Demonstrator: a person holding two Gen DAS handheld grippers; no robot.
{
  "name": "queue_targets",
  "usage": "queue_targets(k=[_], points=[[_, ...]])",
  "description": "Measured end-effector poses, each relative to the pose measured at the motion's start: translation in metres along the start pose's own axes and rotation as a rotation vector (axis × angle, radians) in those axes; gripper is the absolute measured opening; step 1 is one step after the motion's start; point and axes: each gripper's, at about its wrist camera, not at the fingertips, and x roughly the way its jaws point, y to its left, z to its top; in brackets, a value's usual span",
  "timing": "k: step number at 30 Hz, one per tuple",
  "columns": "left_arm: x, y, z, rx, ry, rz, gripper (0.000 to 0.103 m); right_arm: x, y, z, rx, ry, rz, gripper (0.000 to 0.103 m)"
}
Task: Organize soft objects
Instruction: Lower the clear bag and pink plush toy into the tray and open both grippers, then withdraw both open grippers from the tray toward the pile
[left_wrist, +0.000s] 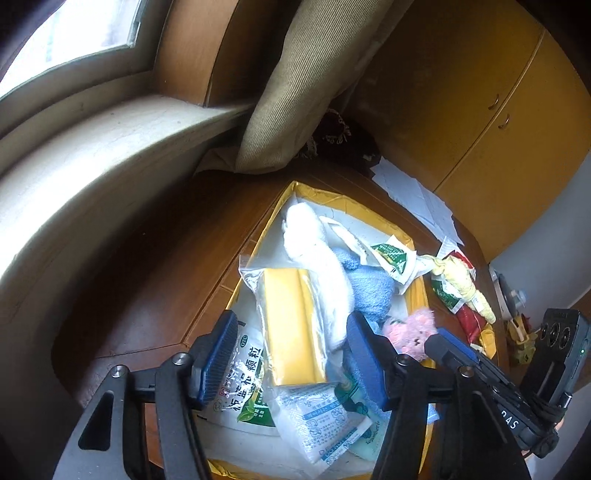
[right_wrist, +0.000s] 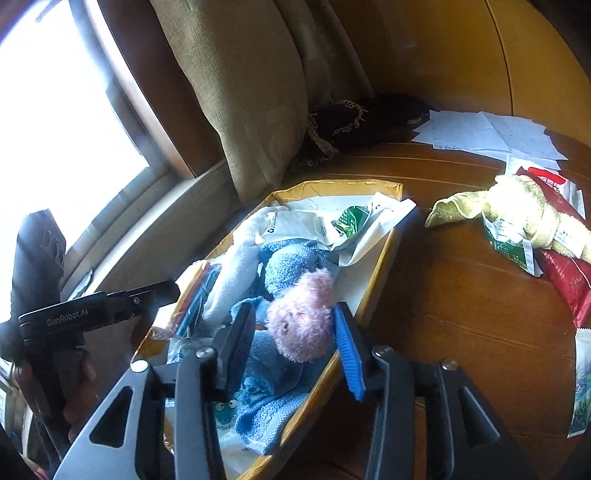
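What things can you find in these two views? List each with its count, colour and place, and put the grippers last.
Box: one, yellow, on the table.
Plush toy: one, pink, in the box, on the blue towel.
Towel: one, blue, in the box.
White cloth: one, in the box.
Yellow packet in a clear bag: one, in the box.
Yellow cloth: one, on the table, right of the box.
Papers: several, white, far side of the table.
Curtain: one, beige, by the window.
Left gripper: open, over the box.
Right gripper: open, around the plush toy.
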Motion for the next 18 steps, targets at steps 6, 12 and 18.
queue_targets(k=[6, 12, 18], points=[[-0.021, -0.051, -0.015, 0.083, -0.064, -0.071, 0.072, -0.035, -0.013, -0.006, 0.023, -0.068, 0.019, 0.064], [-0.014, -0.113, -0.036, 0.182, -0.013, -0.153, 0.073, -0.070, -0.049, -0.024, 0.082, -0.095, 0.032, 0.064], [0.005, -0.162, -0.058, 0.242, 0.049, -0.202, 0.073, -0.103, -0.103, -0.037, 0.184, -0.109, -0.014, 0.064]])
